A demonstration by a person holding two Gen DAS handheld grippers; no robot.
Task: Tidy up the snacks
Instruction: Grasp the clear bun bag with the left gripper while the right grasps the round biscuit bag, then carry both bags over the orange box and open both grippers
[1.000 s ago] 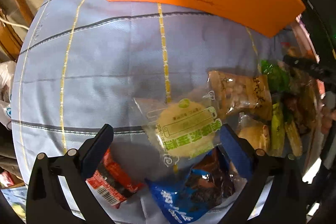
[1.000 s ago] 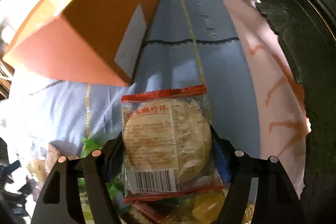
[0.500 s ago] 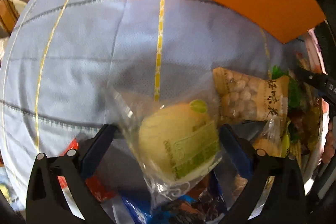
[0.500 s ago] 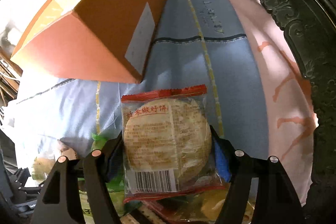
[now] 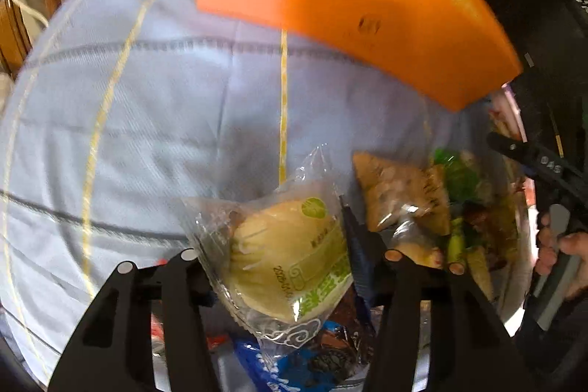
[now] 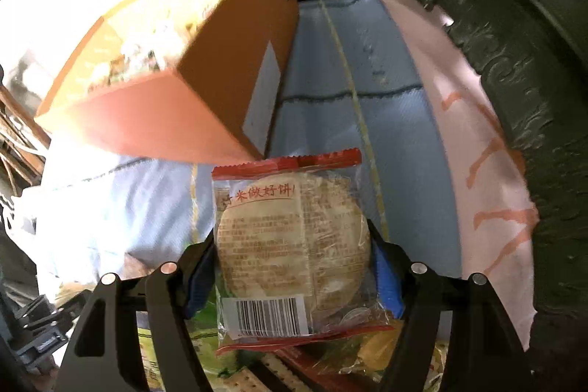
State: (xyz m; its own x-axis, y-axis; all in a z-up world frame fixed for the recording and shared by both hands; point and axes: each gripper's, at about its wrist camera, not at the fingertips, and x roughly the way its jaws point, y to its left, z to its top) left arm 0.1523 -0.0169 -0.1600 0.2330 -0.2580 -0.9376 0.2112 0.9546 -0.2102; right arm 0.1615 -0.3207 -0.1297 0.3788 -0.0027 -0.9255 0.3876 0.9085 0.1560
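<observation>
Now, left claw [image 5: 279, 267]: it points steeply down at the worktop; its jaws are closing, and the clear packet with a pale yellow round cake and green label [image 5: 294, 256] sits tilted between them, pads at its two sides.
Right claw [image 6: 294, 267]: also aimed steeply down, clamped on the clear packet with red edges holding a round rice cracker [image 6: 290, 245]; barcode end toward the camera.
Person's hand [image 5: 562, 252]: seen at the right edge of the left view, fingers around a dark handle.
Orange cardboard box [image 5: 349, 10]: stands on the blue-grey cloth with yellow and dark lines [image 5: 165, 105], beyond both claws.
Snack pile [image 5: 441, 208]: mixed brown, green and yellow packets lying on the cloth, just beside the left claw.
</observation>
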